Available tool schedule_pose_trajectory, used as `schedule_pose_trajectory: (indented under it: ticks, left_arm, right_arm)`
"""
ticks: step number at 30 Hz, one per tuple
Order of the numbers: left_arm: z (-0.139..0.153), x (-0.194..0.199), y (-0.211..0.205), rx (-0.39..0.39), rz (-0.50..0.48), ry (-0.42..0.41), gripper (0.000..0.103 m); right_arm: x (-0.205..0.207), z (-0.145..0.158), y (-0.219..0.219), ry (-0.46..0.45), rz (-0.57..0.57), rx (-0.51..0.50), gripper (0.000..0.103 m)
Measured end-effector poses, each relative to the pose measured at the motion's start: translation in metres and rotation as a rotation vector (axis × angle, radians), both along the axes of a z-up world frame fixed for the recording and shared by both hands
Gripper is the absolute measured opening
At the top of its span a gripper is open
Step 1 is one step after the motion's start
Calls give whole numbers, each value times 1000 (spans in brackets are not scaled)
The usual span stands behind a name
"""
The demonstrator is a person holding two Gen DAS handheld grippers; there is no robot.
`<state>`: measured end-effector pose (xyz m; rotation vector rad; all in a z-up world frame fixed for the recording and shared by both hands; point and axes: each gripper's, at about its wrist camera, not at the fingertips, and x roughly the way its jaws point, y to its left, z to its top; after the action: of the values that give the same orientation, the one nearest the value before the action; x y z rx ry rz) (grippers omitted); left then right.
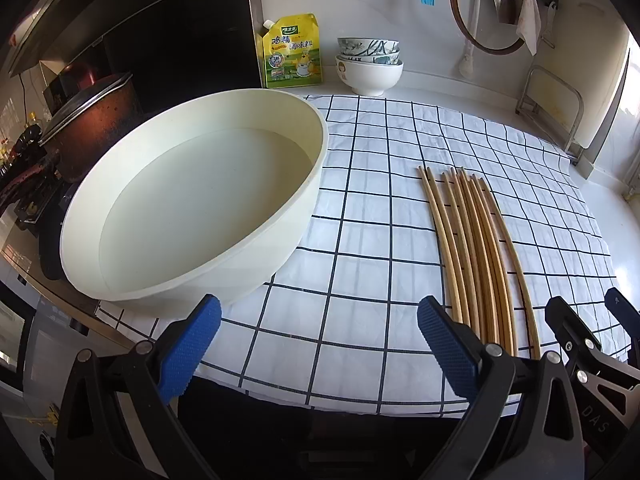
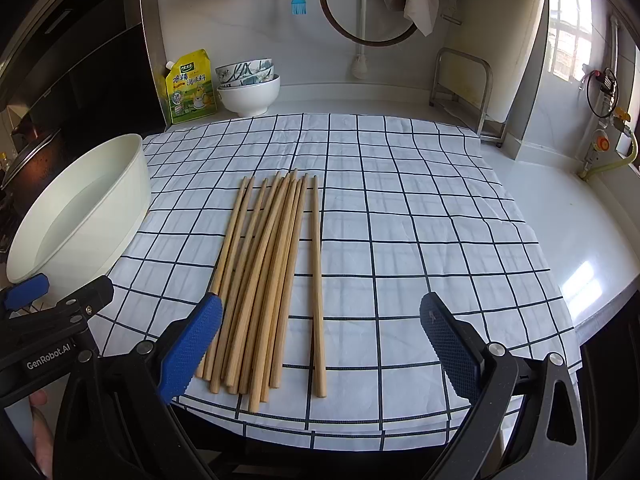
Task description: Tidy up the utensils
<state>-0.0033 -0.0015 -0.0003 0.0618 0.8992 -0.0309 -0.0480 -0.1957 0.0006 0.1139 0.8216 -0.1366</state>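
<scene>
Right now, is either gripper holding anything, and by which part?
Nothing is held. The left gripper and right gripper are both open and empty; the chopsticks lie loose on the checked cloth.

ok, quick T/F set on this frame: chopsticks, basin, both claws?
1. The chopsticks lie on the checked cloth. True.
2. The white basin holds chopsticks. False: only water shows in it.
3. The right claw is shut on a chopstick. False: its jaws stand wide apart, holding nothing.
4. The left claw is open. True.
5. One chopstick lies apart from the bundle, on its right. True.
6. The stacked bowls sit on the cloth. False: they stand on the counter behind it, beside the yellow seasoning pouch.
</scene>
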Motion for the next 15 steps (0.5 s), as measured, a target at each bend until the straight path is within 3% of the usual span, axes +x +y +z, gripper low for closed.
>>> schedule_pose_trajectory:
  ticks: [15]
  left_arm:
    - [0,-1,1,-8,2,-4,97]
  right_arm:
    - [1,-1,0,1,0,-2,95]
